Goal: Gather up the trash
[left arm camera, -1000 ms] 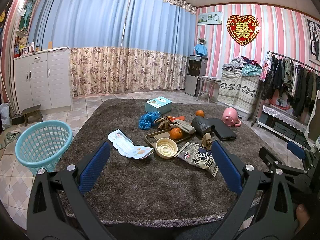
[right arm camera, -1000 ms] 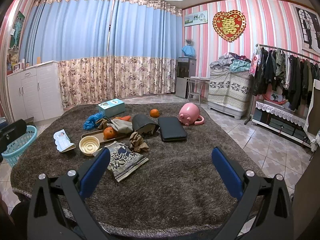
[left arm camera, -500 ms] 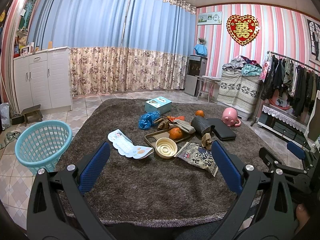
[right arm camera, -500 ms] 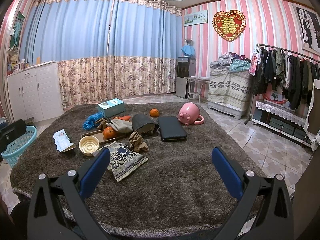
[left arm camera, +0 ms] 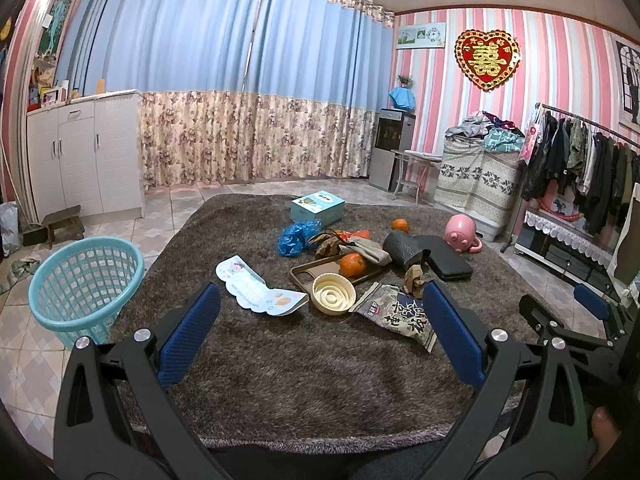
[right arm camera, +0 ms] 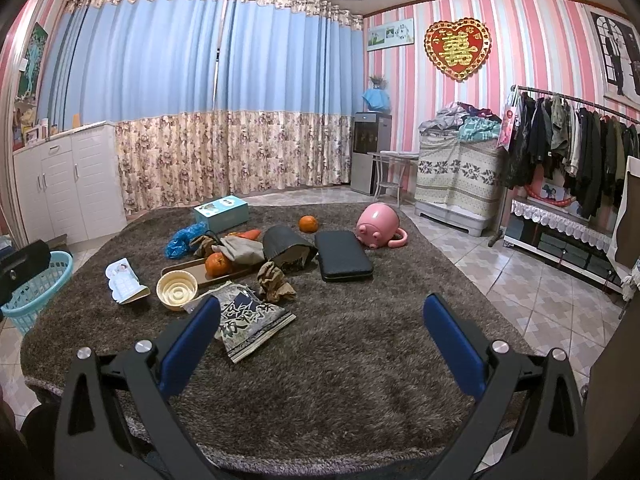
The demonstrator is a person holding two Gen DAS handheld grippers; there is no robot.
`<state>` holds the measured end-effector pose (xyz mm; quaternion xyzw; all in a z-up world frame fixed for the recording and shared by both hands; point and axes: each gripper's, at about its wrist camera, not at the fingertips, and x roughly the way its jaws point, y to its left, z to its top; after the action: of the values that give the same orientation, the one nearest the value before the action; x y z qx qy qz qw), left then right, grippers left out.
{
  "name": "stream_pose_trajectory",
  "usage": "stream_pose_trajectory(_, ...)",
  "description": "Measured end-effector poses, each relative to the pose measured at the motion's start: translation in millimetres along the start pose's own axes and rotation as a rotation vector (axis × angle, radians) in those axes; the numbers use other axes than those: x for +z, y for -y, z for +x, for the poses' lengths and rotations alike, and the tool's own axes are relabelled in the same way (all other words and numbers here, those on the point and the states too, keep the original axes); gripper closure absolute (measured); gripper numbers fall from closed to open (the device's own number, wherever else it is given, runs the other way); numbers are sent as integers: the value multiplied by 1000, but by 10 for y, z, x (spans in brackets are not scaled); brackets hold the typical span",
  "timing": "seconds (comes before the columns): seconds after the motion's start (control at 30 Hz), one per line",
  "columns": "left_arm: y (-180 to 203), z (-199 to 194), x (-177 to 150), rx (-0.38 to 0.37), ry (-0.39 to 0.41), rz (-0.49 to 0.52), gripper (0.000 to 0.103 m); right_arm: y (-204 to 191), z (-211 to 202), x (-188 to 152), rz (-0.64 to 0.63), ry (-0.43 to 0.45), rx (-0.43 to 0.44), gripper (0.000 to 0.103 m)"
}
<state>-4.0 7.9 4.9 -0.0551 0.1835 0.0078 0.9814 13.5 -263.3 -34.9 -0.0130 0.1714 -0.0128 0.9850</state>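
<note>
Litter lies on a brown shaggy surface (left arm camera: 304,380): a dark snack bag (left arm camera: 396,314) (right arm camera: 250,318), a crumpled brown paper (left arm camera: 414,278) (right arm camera: 274,278), a blue plastic bag (left arm camera: 294,236) (right arm camera: 182,240), a white-blue wrapper (left arm camera: 256,288) (right arm camera: 122,280) and a cream round lid (left arm camera: 333,294) (right arm camera: 177,289). A teal mesh basket (left arm camera: 80,280) (right arm camera: 38,292) stands on the floor at the left. My left gripper (left arm camera: 320,332) is open and empty, short of the litter. My right gripper (right arm camera: 320,332) is also open and empty, its left finger beside the snack bag.
Oranges (right arm camera: 218,263) (right arm camera: 308,223), a brown tray (right arm camera: 200,270), a black case (right arm camera: 343,255), a black ribbed cup (right arm camera: 284,245), a pink pig mug (right arm camera: 378,226) and a teal box (right arm camera: 222,212) share the surface. White cabinet (left arm camera: 84,160) left, clothes rack (right arm camera: 572,152) right.
</note>
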Motion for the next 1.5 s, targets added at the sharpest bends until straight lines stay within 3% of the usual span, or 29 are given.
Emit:
stream_pose_trajectory(0.73,-112,56,-21,11,-7,-1,5,44,14,30,-4,15,-20,4)
stream_pose_trajectory(1.13,-305,305,8,45,-39,21,5,118,164,74,-18,40,-60,4)
stream_pose_trajectory(1.4,-521,688,-15,24,-117,7,5,104,473,18,-43,-32,-59,4)
stream_pose_trajectory(1.5,-610,826,-48,23,-148,-25,5,24,598,-25,-51,-66,-18,4)
